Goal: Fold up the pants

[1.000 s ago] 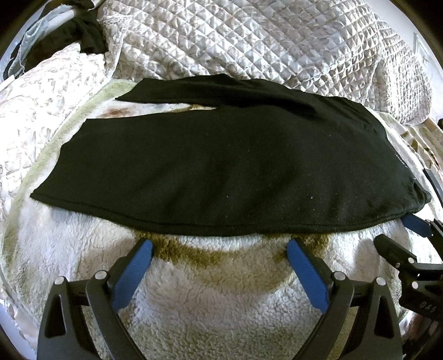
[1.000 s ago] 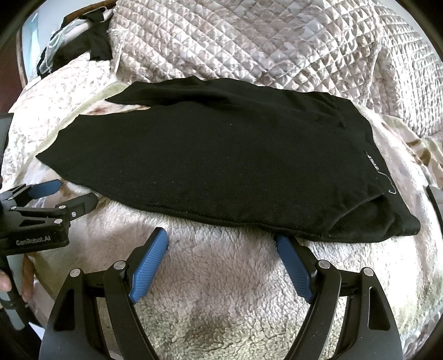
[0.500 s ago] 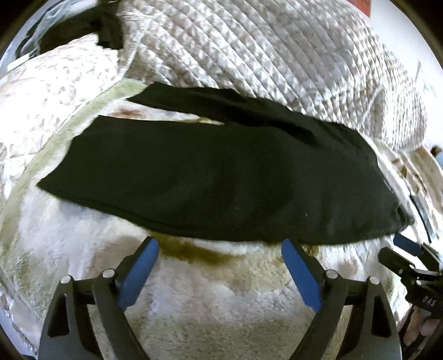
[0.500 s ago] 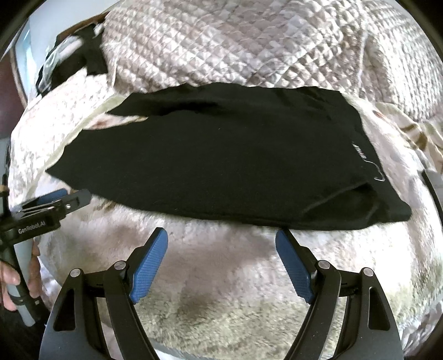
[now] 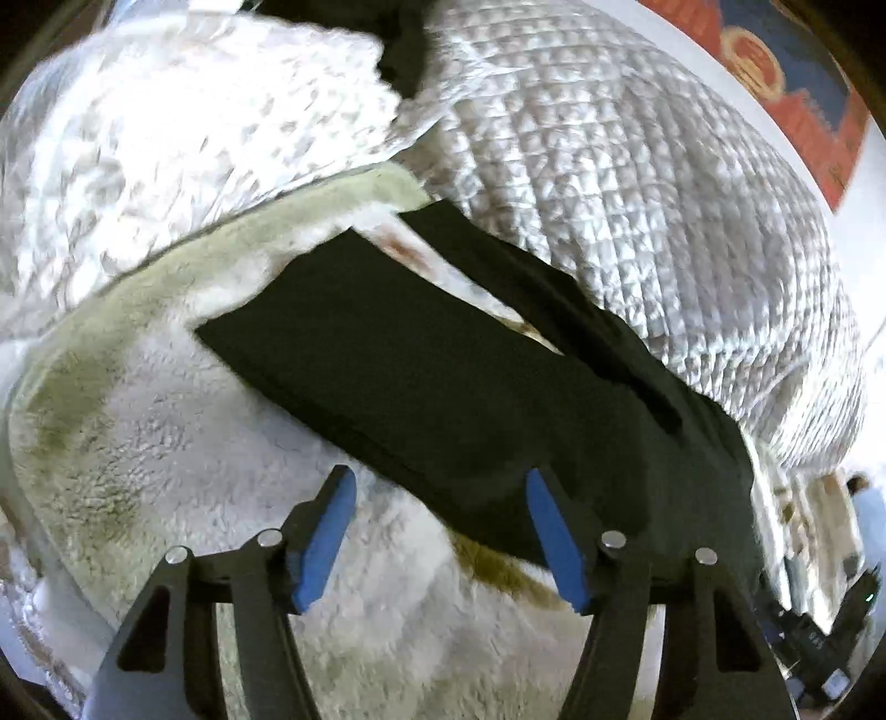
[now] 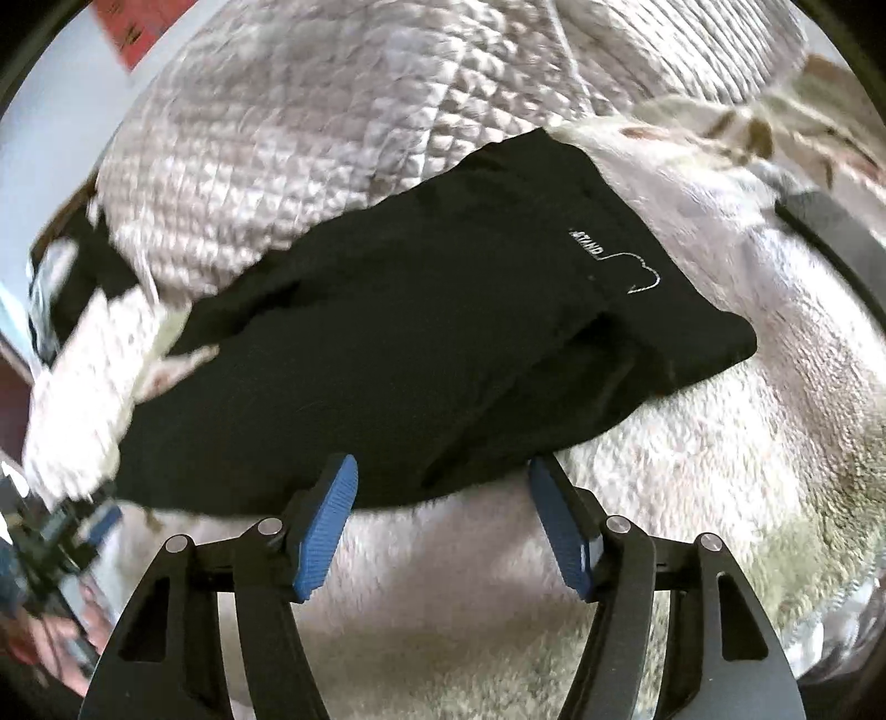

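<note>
Black pants [image 5: 443,387] lie flat on a fluffy white blanket [image 5: 166,443], folded lengthwise with the legs running to the far left. The waistband end with a small white logo [image 6: 614,260] shows in the right wrist view, where the pants [image 6: 415,343] fill the middle. My left gripper [image 5: 437,526] is open and empty, its right finger at the pants' near edge. My right gripper [image 6: 443,520] is open and empty, just short of the near edge by the waist.
A quilted grey bedspread [image 5: 637,194] is bunched behind the pants. Dark clothing [image 5: 398,50] lies at the far back. A red picture [image 5: 775,66] hangs on the wall. A dark strap [image 6: 830,232] lies at the right.
Both grippers have swung apart and tilted: the left view now looks along the legs, the right toward the waistband. Both stayed open. The pants have not moved.
</note>
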The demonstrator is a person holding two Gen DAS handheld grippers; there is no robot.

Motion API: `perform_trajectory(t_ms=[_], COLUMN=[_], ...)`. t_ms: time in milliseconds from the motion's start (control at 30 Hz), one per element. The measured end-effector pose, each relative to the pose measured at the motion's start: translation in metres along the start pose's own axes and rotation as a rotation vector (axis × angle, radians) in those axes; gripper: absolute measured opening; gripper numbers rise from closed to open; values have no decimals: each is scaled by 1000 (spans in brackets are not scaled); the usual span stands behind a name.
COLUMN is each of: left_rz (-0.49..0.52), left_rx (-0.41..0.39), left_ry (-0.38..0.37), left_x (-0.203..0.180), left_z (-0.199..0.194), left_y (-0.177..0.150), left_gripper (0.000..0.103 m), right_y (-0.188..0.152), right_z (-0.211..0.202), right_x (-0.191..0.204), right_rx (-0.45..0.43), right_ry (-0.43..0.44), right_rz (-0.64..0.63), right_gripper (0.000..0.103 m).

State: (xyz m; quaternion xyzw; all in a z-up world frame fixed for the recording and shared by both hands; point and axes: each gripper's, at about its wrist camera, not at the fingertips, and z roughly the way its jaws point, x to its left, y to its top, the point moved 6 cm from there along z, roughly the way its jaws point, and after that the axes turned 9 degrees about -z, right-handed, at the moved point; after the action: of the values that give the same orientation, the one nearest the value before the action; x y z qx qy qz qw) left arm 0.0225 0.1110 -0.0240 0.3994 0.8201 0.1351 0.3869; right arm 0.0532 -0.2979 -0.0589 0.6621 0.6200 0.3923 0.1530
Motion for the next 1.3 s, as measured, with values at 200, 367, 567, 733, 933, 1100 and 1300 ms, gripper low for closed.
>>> perform_trajectory(t_ms=[200,367,567,733,933,1100,1300], left_rz=[-60,-41,-7,-12,-20,0,1], left_rx=[0,-17,-30,-17,-42,-42,25], left_ry=[-12,25,113,99,48,45,82], left_x=[2,-2,0,-1,-3,14,33], left_z=[22,37,45,40,-4,-41,-36], left_y=[17,28,32,33,35,17,-8], left_gripper=[67,64,13,4,4,4,4], right_y=[20,29,31,34,34,4,-26], right_z=[8,13,19,8,-33,-62,-69], right_x=[-33,-56,-69,-65,-56,-65,-76], right_rx=[-49,-82,-85,-107,-143,-111,-85], right_ry=[56,45,5,28,77,51,42], right_rz=[209,303,319,310,286,276,320], right_gripper=[63,46,12,5,3,1,1])
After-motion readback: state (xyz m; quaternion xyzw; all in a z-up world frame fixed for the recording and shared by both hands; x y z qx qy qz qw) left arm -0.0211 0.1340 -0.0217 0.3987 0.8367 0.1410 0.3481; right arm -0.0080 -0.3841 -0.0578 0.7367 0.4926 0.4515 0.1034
